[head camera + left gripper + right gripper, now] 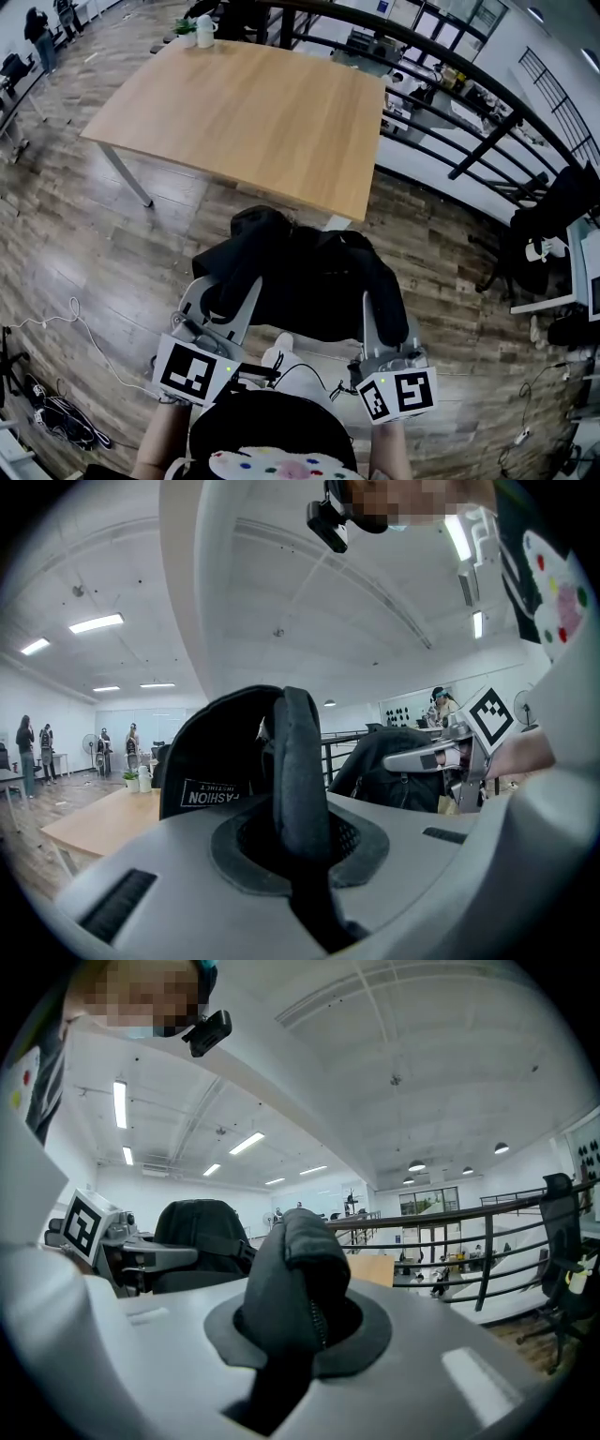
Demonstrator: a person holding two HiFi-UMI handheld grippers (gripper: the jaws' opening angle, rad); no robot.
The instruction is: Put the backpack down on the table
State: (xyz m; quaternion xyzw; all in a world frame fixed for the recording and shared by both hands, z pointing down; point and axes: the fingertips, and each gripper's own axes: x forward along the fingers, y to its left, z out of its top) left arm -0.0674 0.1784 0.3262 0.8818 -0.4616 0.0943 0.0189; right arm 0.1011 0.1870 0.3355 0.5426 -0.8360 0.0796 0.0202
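The black backpack (300, 277) hangs in front of me above the wooden floor, just short of the near corner of the wooden table (244, 112). My left gripper (225, 291) is shut on a padded black strap (300, 752) at the pack's left side. At the right side, my right gripper (380, 309) is shut on a bunched black fold with a zip (300, 1260). In the left gripper view the pack's body with a white label (211, 792) rises behind the jaws. Both grippers' fingertips are buried in the fabric.
A small potted plant (186, 28) and a white jug (206, 33) stand at the table's far corner. A black railing (450, 94) runs along the right beyond the table. Cables (47, 394) lie on the floor at the left. A dark office chair (553, 216) stands at the right.
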